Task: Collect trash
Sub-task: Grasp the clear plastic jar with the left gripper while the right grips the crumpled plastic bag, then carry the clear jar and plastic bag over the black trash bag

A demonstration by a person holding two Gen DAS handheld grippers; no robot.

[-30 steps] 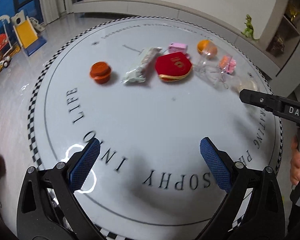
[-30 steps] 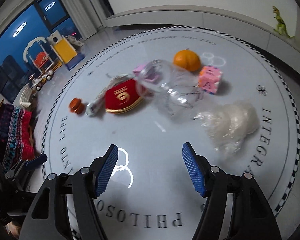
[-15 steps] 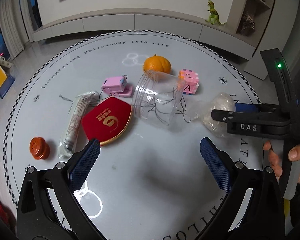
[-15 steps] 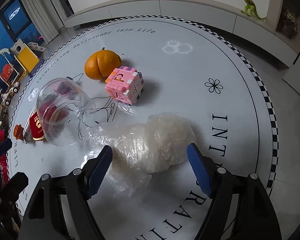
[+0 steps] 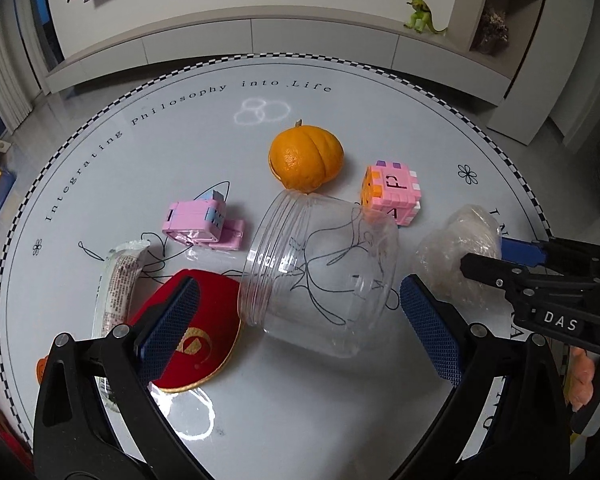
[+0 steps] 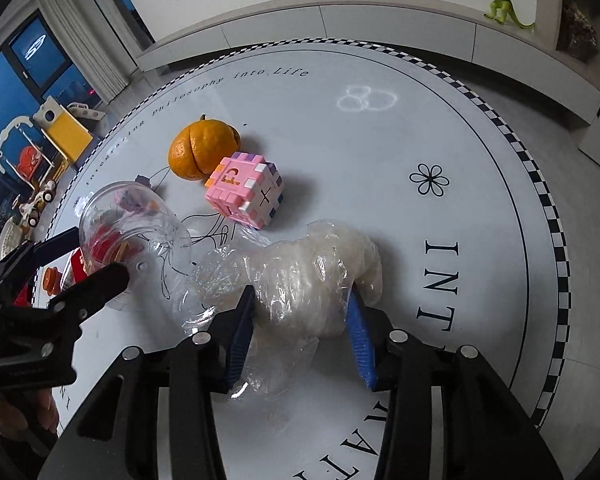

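Observation:
A crumpled clear plastic bag (image 6: pixel 308 272) lies on the round white table (image 6: pixel 380 152). My right gripper (image 6: pixel 302 332) is open with its jaws on either side of the bag's near end; the bag also shows in the left wrist view (image 5: pixel 456 248). A clear plastic jar (image 5: pixel 320 268) lies on its side mid-table. My left gripper (image 5: pixel 300 320) is open, its jaws astride the jar, just in front of it. An empty snack wrapper (image 5: pixel 116 284) lies at the left.
An orange (image 5: pixel 306 156), a pink block cube (image 5: pixel 392 192), a pink block toy (image 5: pixel 202 224), a red pouch (image 5: pixel 196 336) and a small orange cap (image 5: pixel 40 368) lie on the table. The table edge is close on the right (image 6: pixel 556 240).
Both grippers moved forward. The left now straddles the jar's near side. The right has come down around the plastic bag and narrowed its jaws.

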